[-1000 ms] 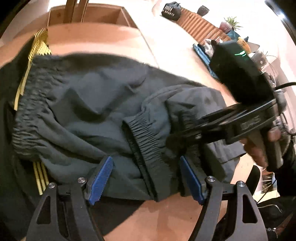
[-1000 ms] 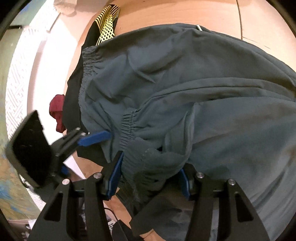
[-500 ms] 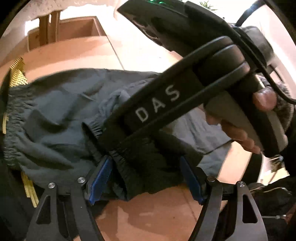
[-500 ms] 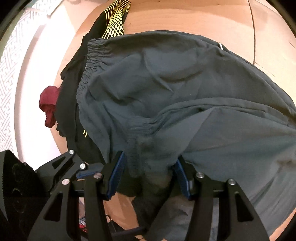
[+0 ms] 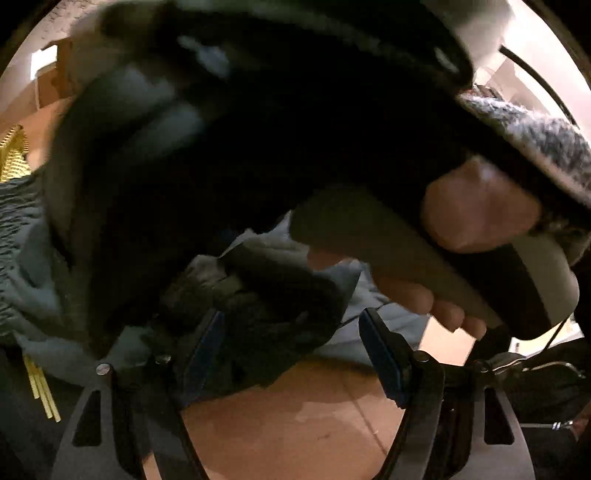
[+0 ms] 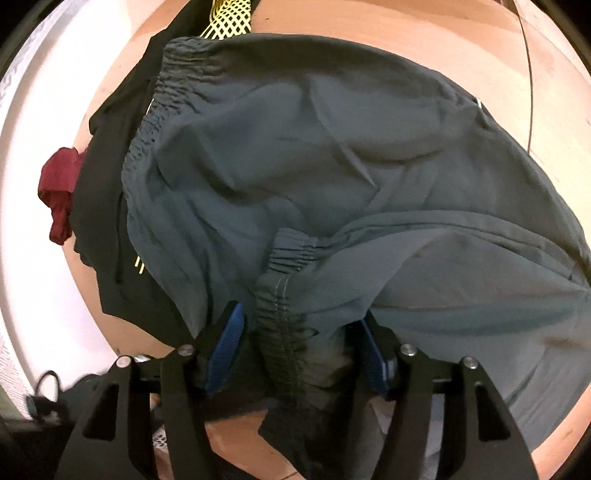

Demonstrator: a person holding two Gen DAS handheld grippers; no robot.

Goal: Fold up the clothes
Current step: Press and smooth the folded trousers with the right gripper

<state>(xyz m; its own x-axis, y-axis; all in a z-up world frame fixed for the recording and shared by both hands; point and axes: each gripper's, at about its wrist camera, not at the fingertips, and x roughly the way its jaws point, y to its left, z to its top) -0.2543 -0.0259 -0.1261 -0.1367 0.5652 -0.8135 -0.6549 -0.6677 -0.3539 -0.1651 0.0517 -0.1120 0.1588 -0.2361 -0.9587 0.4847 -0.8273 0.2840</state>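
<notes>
Dark grey-green trousers [image 6: 332,155] lie folded over on the wooden table [image 6: 369,22], with the elastic waistband [image 6: 147,122] at the left. My right gripper [image 6: 299,350] points down at a leg cuff [image 6: 284,295]. Its jaws are opening, the cuff hangs between the blue pads [image 6: 227,347], and a narrow gap shows at the left pad. In the left wrist view, my left gripper [image 5: 291,354] stands wide, with a dark bunched cuff [image 5: 266,314] between its pads, touching only the left one. The right gripper's black body [image 5: 258,129] and the hand [image 5: 476,210] holding it hide most of that view.
A black garment with yellow stripes [image 6: 107,229] lies under the trousers at the left, and its yellow mesh [image 6: 229,14] shows at the far edge. A dark red cloth [image 6: 59,184] hangs at the table's left rim. Bare wood [image 5: 314,424] lies below the left gripper.
The right gripper and its hand have swung across the left wrist view and now fill it. The right pads have spread off the cuff they squeezed. The left jaws keep their width.
</notes>
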